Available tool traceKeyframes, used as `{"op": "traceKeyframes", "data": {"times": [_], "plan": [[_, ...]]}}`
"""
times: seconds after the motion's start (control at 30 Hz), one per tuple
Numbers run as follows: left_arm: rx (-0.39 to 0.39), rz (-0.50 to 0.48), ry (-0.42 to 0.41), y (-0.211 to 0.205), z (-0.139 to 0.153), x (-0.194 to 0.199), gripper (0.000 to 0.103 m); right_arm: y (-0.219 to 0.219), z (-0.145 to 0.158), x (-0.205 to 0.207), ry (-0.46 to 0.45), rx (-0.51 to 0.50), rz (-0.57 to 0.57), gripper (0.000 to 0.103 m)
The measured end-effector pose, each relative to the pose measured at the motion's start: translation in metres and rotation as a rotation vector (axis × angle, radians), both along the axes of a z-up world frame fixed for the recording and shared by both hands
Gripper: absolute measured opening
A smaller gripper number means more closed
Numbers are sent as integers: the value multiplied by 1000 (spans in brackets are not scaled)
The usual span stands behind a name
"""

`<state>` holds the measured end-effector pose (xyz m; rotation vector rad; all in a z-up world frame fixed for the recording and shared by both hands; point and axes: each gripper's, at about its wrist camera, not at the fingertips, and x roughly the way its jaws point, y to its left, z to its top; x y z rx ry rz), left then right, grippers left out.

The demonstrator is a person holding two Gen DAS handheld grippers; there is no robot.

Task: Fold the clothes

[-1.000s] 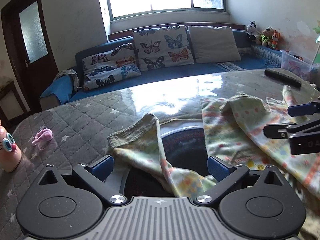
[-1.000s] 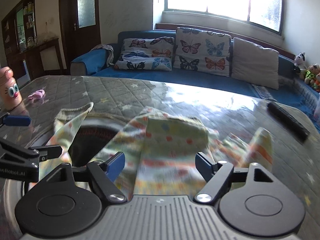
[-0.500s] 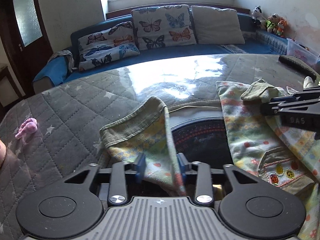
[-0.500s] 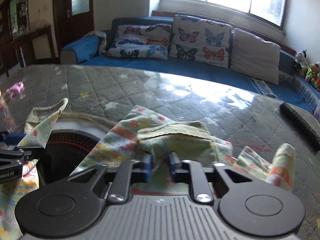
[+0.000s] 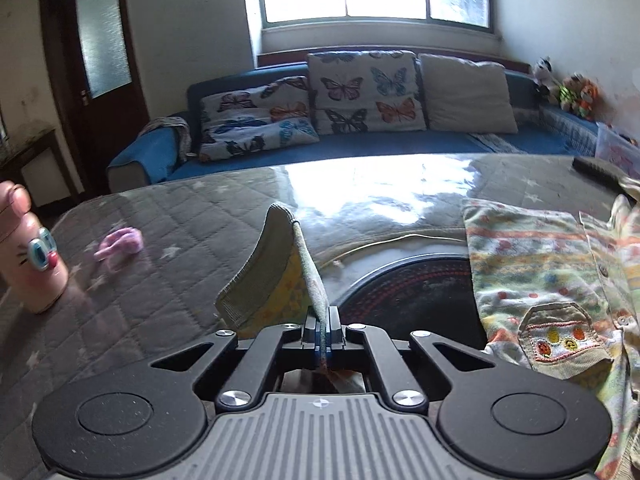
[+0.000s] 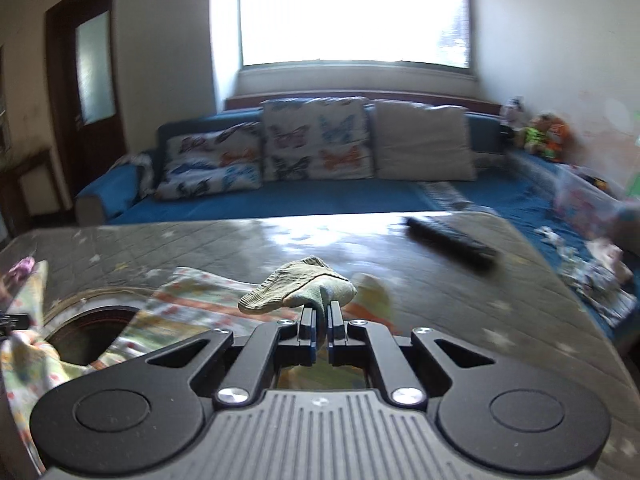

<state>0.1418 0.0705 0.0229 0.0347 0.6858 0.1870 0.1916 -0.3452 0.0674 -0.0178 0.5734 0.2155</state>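
Observation:
A small patterned child's garment [image 5: 536, 264] with a green corduroy pocket lies on the glass-topped table [image 5: 380, 192]. My left gripper [image 5: 322, 330] is shut on the garment's green ribbed cuff [image 5: 276, 264], which stands up from the jaws. In the right wrist view my right gripper [image 6: 320, 320] is shut on another green ribbed cuff [image 6: 300, 284], bunched above the jaws. The patterned cloth [image 6: 188, 300] trails left from it over the table.
A pink toy bottle [image 5: 28, 248] and a pink hair tie [image 5: 120, 242] sit at the table's left. A black remote [image 6: 450, 240] lies far right. Under the glass shows a dark round disc [image 5: 416, 292]. Behind stands a blue sofa [image 5: 360, 144] with cushions.
Both grippers went from open to shut on the garment's cuffs, then lifted them. The right gripper swung to the right, toward the remote.

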Motion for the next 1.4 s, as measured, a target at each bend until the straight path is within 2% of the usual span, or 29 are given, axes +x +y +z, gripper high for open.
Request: {"op": "traceKeyframes", "data": {"times": [0.17,0.5,0.6,0.7,0.83,0.97,1.0,1.07,1.2,1.3,1.4], "plan": [[-9,56,-34,14,8,-33,2,-64,-3,-37,-1,39,-127,4],[-18,137,-62,30,17,-106,2,-148,-25,-104,57,106,-338,4],[-9,137,-67,33,22,-129,2,-159,-30,-125,65,118,-359,4],[5,141,-48,36,21,-147,2,-163,-44,-133,119,118,-370,5],[7,162,1,45,11,-160,7,-167,-61,-139,185,111,-398,11],[15,204,21,54,7,-167,11,-177,-60,-147,177,70,-466,15],[19,215,22,56,8,-169,14,-178,-57,-148,169,60,-476,21],[29,237,24,60,8,-172,18,-180,-53,-150,154,41,-494,24],[48,281,29,68,8,-178,36,-172,-45,-142,129,36,-429,25],[62,313,32,75,9,-183,39,-153,-47,-129,132,31,-347,35],[71,325,28,79,11,-185,39,-137,-55,-115,149,27,-288,35]]}}
